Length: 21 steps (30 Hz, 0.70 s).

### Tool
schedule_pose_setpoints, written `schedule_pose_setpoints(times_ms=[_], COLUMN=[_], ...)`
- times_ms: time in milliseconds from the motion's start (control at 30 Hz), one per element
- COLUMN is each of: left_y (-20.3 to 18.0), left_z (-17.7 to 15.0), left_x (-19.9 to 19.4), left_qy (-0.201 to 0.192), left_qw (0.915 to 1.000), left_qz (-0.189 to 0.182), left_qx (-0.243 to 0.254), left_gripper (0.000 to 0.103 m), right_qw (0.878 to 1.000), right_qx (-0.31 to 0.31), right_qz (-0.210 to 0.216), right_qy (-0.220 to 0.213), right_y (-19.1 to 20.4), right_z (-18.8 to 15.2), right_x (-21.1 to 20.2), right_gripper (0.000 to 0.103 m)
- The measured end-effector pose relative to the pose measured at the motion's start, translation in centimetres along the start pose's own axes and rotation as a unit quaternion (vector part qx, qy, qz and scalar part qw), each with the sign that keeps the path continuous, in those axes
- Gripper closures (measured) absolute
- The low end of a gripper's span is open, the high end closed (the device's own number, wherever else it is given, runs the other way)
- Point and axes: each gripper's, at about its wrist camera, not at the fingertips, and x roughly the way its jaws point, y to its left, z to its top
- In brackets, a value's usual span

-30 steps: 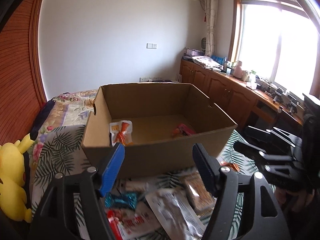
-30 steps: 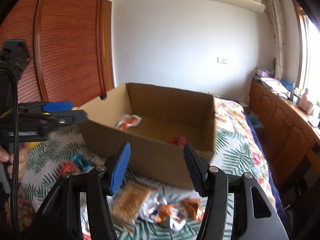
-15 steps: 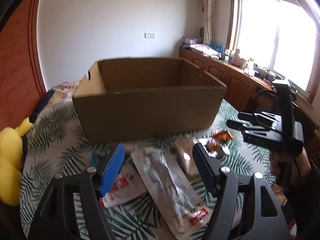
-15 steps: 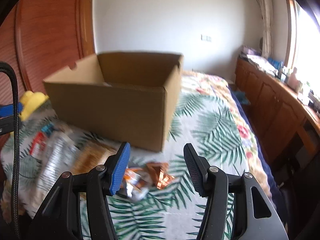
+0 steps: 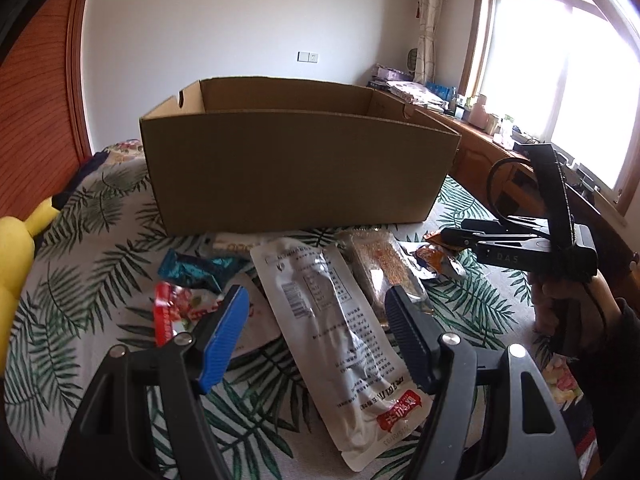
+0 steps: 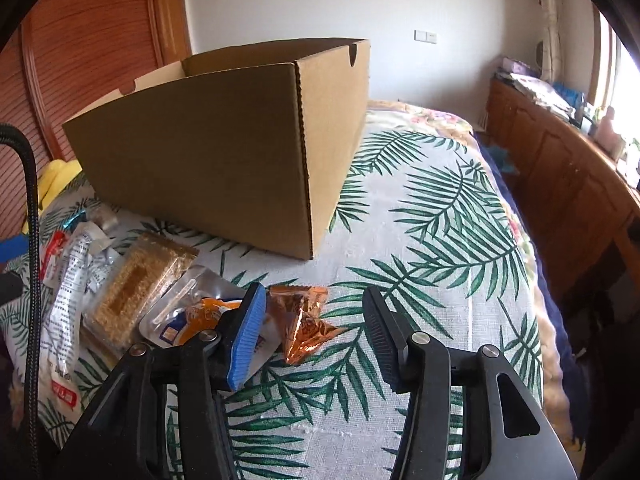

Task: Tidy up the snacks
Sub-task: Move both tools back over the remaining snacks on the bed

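Note:
An open cardboard box (image 5: pixel 296 168) stands on the leaf-print bedspread (image 6: pixel 436 216); it also shows in the right wrist view (image 6: pixel 224 136). Snack packets lie in front of it. My left gripper (image 5: pixel 316 332) is open, low over a long white pouch (image 5: pixel 328 320), beside a red-and-white packet (image 5: pixel 176 308), a teal packet (image 5: pixel 196 270) and a brown cracker pack (image 5: pixel 384 264). My right gripper (image 6: pixel 316 332) is open just above a copper foil packet (image 6: pixel 304 320) and an orange-labelled clear pack (image 6: pixel 188 320). The right gripper also shows in the left wrist view (image 5: pixel 452 236).
A yellow plush toy (image 5: pixel 16 264) lies at the bed's left edge. A wooden headboard (image 5: pixel 36 92) stands behind it. A wooden cabinet (image 6: pixel 568 168) runs along the right wall under the window. The box's inside is hidden from both views.
Both grippers have dropped from above the box down to the packets in front of it. The right gripper has swung right to the box's corner. Both stay open.

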Motion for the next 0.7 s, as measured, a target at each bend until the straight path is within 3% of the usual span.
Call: schedule_pose_setpoints(times_ms=[133,333,533,700], left_y=[-0.1,-0.4,-0.6,-1.2], left_z=[-0.1,-0.3,-0.1,0.2], left_x=[0.8,1.7,3.0,3.8], left_qy=[0.010,0.021,0.034,0.041], left_qw=[1.0000,0.9998,0.9994,0.9990], left_qz=[0.001,0.003,0.007,0.016], left_qx=[0.001,-0.001,-0.006,-0.003], left_gripper=[0.032,0.032,0.032,0.032], right_qw=[1.000,0.999,0.999,1.000], right_qx=[-0.003,0.003,-0.002,-0.012], right_qz=[0.009,0.015,0.011,0.002], right_qy=[0.028,0.032,0.030,0.028], right_y=[0.2,-0.2,0.1,0.7], right_z=[-0.3,-0.5,-0.3,-0.4], right_x=[1.0,1.1,1.3,1.4], right_gripper=[0.052,0.052,0.065,0.067])
